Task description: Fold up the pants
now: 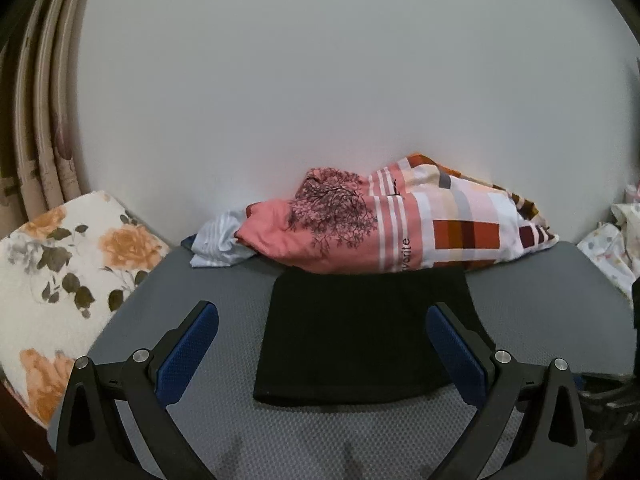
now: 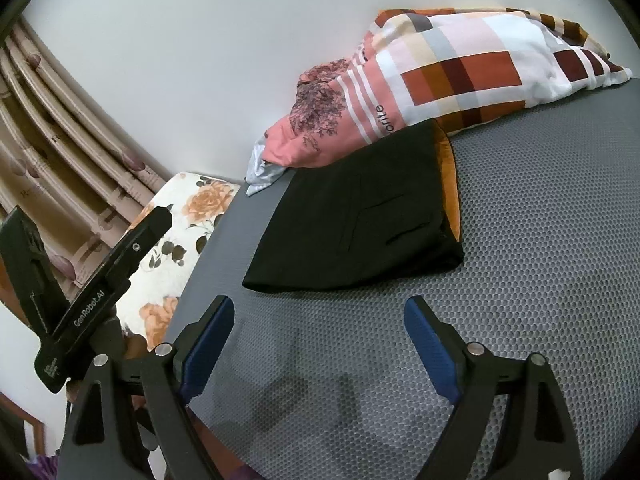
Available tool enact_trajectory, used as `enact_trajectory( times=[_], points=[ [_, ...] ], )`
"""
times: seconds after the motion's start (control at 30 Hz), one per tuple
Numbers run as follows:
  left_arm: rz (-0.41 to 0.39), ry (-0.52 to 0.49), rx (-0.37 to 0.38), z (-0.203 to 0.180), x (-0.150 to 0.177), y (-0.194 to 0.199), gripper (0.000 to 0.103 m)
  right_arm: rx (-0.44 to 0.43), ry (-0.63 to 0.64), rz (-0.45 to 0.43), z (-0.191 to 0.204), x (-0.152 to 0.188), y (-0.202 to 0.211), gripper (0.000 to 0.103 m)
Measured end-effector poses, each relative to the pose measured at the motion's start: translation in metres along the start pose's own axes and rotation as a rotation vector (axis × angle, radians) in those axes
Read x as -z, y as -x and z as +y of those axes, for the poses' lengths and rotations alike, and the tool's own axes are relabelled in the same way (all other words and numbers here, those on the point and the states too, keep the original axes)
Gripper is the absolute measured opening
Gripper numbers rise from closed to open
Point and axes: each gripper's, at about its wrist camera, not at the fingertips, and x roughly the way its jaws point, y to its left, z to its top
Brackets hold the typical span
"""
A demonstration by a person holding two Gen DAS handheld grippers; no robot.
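The left gripper (image 1: pixel 322 316), a black two-finger claw with blue ribbed pads (image 1: pixel 188 354), has its jaws spread wide and holds nothing. It hovers over a grey mat with a honeycomb texture (image 1: pixel 160 292). Between and just beyond its fingertips lie the folded black pants (image 1: pixel 360 332), a compact dark rectangle flat on the mat; the right pad overlaps the pants' right edge in this view, though whether it touches the cloth cannot be told.

The right gripper (image 2: pixel 319 312), of the same black build with blue pads (image 2: pixel 430 346), is likewise spread wide and empty. It sits above bare mat, with the pants (image 2: pixel 352 216) ahead of its fingertips and apart from them. From this side a stitched pocket seam shows on the top layer, and an orange lining or layer (image 2: pixel 450 184) peeks out along the pants' right edge.

The far end of the pants reaches a pink, white and rust checked pillow with a dark tree print (image 1: pixel 400 220), which lies against the plain white wall (image 1: pixel 320 80). A crumpled pale blue-white cloth (image 1: pixel 216 240) lies at the pillow's left end. To the left of the mat is a white cushion printed with orange roses (image 1: pixel 60 272), and behind it hang beige curtains (image 1: pixel 44 120). The left gripper's black body, marked "GenRobot.AI", appears at the left of the right wrist view.
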Motion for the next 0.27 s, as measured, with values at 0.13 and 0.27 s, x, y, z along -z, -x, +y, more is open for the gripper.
enact_trajectory(
  times=[0.13,0.27],
  points=[
    [0.000,-0.001,0.003,0.0019,-0.0016,0.0022,0.103,0.003,0.003,-0.001,0.0019,0.0001,0.0001,0.086],
    [0.013,-0.011,0.013,0.0027,-0.0050,0.0012,0.103,0.007,0.004,-0.002,0.0034,0.0000,0.0007,0.086]
  ],
)
